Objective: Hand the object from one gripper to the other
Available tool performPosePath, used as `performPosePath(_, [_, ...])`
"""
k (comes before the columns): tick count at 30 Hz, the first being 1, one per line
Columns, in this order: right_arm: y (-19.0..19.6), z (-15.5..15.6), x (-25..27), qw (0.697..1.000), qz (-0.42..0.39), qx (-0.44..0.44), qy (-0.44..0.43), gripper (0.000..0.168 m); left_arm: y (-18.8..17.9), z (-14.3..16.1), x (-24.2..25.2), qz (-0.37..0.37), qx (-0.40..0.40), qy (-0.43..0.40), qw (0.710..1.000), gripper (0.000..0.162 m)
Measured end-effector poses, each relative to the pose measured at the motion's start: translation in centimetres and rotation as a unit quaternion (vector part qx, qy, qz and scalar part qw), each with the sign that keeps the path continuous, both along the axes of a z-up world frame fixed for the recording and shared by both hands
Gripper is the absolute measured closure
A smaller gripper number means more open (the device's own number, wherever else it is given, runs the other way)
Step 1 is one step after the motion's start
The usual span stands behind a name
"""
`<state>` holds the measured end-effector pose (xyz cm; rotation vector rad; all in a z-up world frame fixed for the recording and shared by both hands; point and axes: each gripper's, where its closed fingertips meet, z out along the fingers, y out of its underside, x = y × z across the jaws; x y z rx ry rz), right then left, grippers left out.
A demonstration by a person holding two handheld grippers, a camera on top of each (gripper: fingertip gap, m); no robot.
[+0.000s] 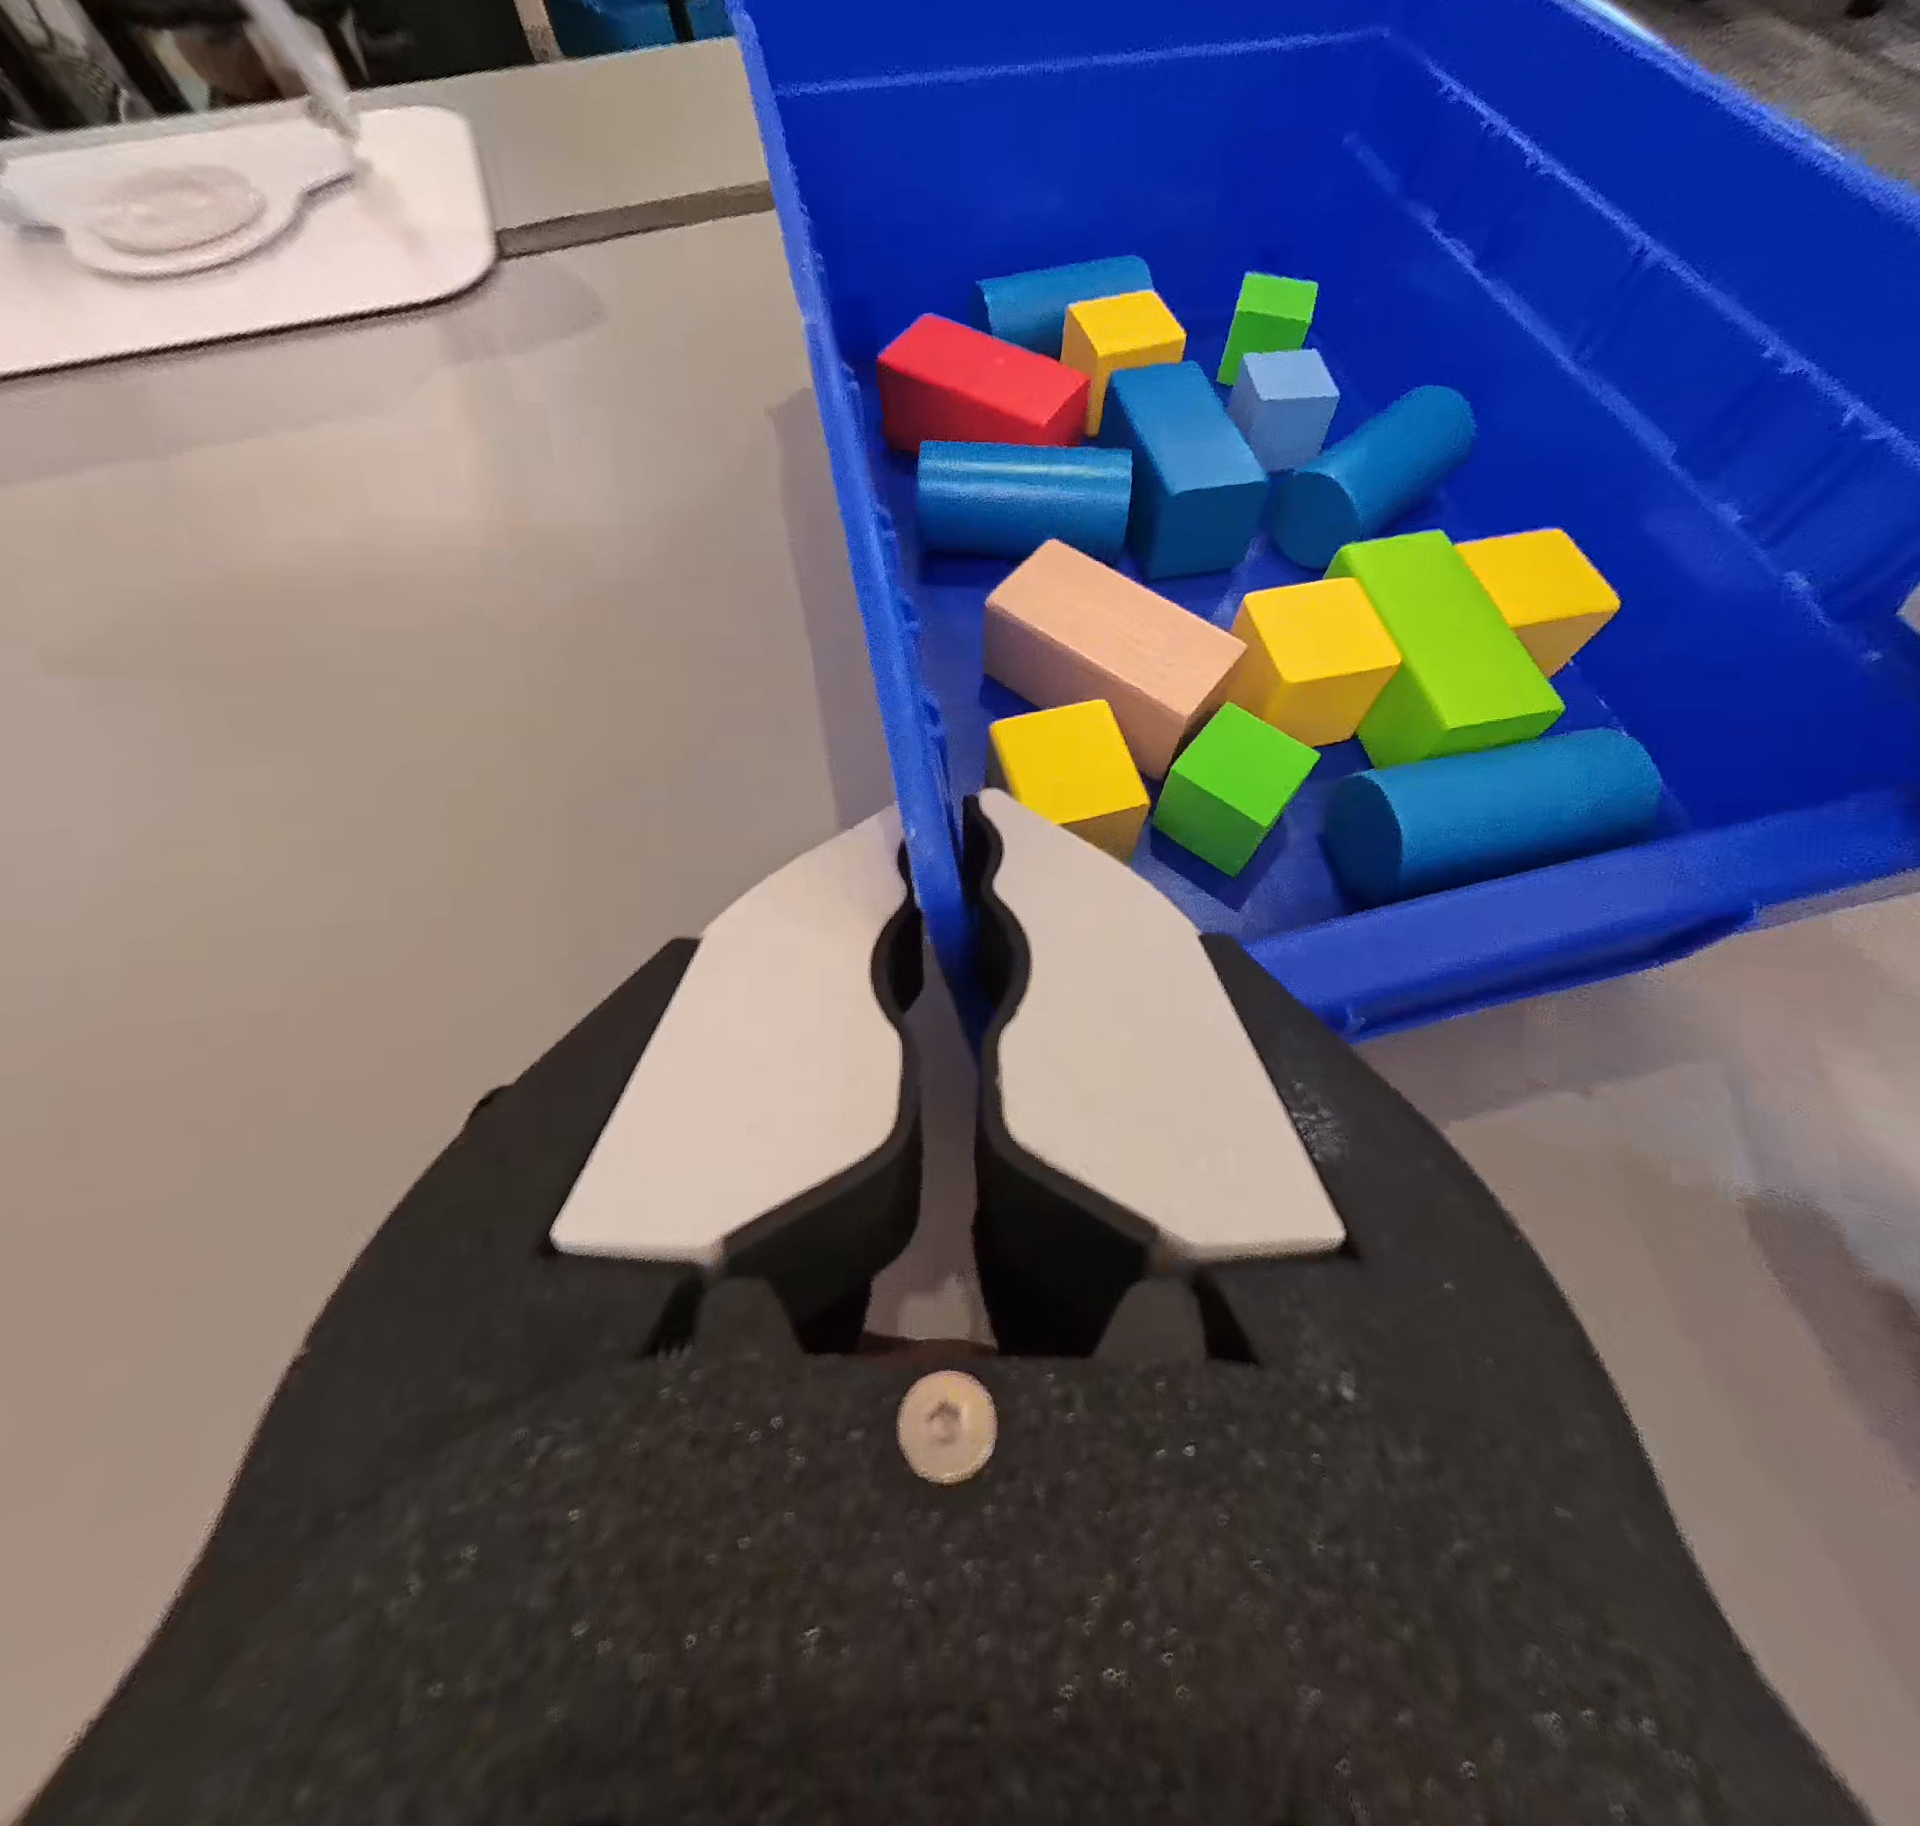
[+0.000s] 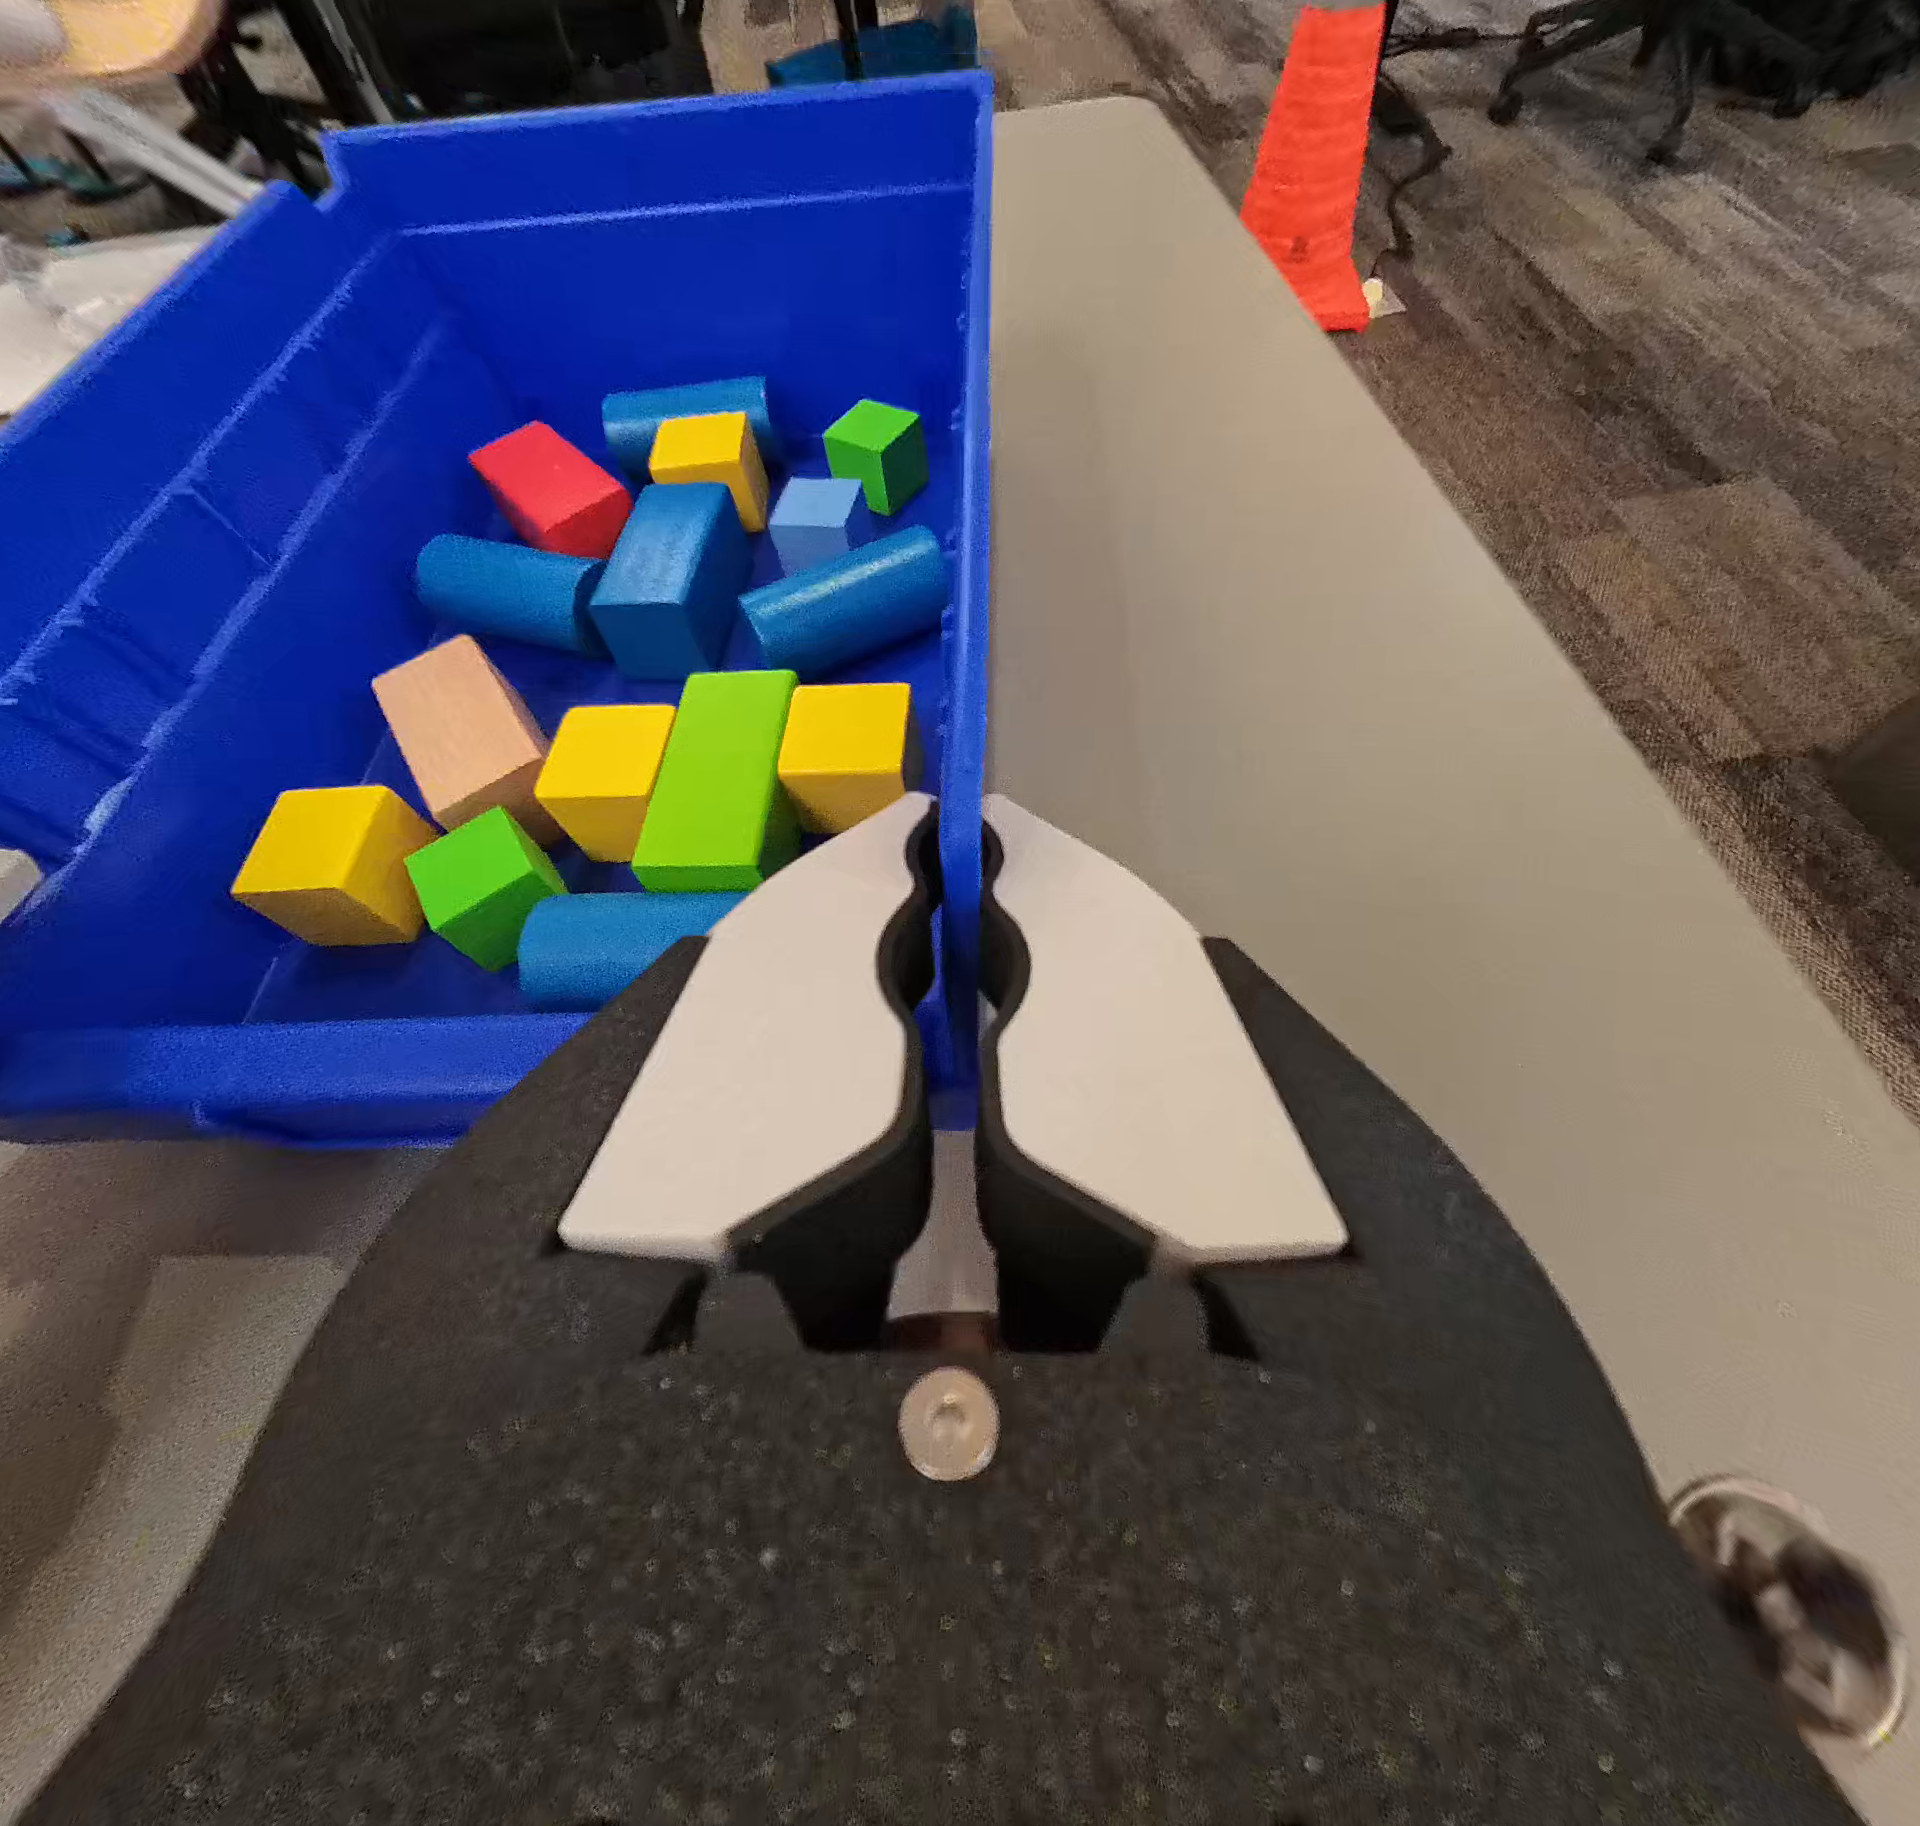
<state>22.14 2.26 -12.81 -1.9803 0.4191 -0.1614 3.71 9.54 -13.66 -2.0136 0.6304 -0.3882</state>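
Observation:
A blue plastic bin point(image 1: 1351, 166) holds several coloured wooden blocks, among them a red block point(image 1: 977, 384), a long green block point(image 1: 1444, 644) and a plain wood block point(image 1: 1101, 644). My left gripper point(image 1: 940, 841) is shut on the bin's left side wall, one finger inside and one outside. The bin point(image 2: 623, 218) also shows in the right wrist view. My right gripper point(image 2: 961, 831) is shut on its right side wall in the same way. The bin stands on a grey table point(image 1: 364, 685).
A white tray point(image 1: 312, 249) with a clear plastic piece lies at the table's far left. An orange cone point(image 2: 1320, 135) stands on the floor beyond the table's right edge point(image 2: 1558, 737). Office chairs stand farther off.

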Motion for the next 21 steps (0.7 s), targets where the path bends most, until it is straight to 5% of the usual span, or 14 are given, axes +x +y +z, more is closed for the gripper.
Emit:
performPosePath(8, [3.2, 3.6, -15.7, 0.995, 0.073, 0.058, -0.023, 0.165, 1.5, 3.2, -16.3, 0.061, 0.031, -0.008, 0.998, 0.159])
performPosePath(15, [5.9, 0.6, -27.2, 0.982, 0.182, 0.006, -0.049, 0.162, 3.5, 0.3, -27.5, 0.072, -0.005, 0.021, 0.997, 0.158])
performPosePath(18, [4.8, 0.0, -31.2, 0.957, 0.284, -0.002, -0.059, 0.152, 3.6, 0.0, -30.7, 0.047, 0.015, 0.023, 0.998, 0.158])
performPosePath(21, [2.5, 4.8, -33.8, 0.906, 0.416, 0.041, -0.074, 0.135, 3.5, 0.0, -32.6, 0.039, 0.007, 0.001, 0.999, 0.158])
